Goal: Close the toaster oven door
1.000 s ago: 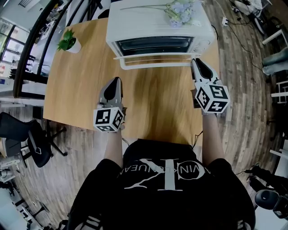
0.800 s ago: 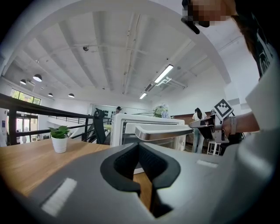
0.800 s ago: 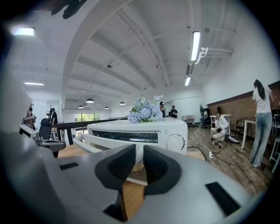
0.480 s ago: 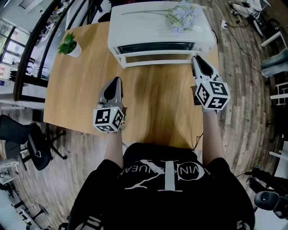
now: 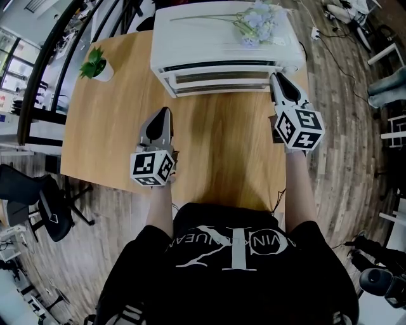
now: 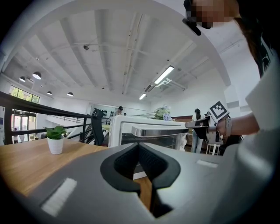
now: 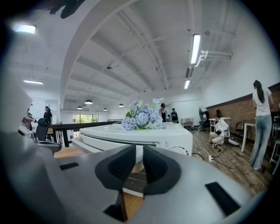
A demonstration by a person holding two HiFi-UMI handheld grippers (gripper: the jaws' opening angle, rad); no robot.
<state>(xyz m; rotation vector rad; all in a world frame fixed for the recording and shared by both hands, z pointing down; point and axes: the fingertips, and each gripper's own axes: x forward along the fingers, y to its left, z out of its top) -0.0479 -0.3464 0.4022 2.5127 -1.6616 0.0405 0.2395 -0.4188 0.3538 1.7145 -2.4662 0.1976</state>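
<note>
Presently, I find the white toaster oven [image 5: 203,39] at the top centre of the head view, at the far edge of the wooden table [image 5: 216,143], with a spray of pale blue flowers [image 5: 255,19] lying across its top. Its door [image 6: 151,140] is raised against the oven front, with the handle [image 6: 157,130] running along its upper edge. I cannot tell whether the door is fully seated. The right gripper [image 5: 280,81] is at the oven's front right corner, right of centre in the upper part of the frame. Its tip is level with the right end of the handle, but contact cannot be confirmed. In the right gripper view its jaws stand all but together, with a thin slit between the pads and nothing held. The left gripper [image 5: 164,114] is over bare tabletop at centre left of the head view, well apart from the oven and pointing towards it. Its jaws meet at the tips and grip nothing. A small potted plant [image 5: 96,62] in a white pot stands at the table's upper left, well apart from both grippers.
</note>
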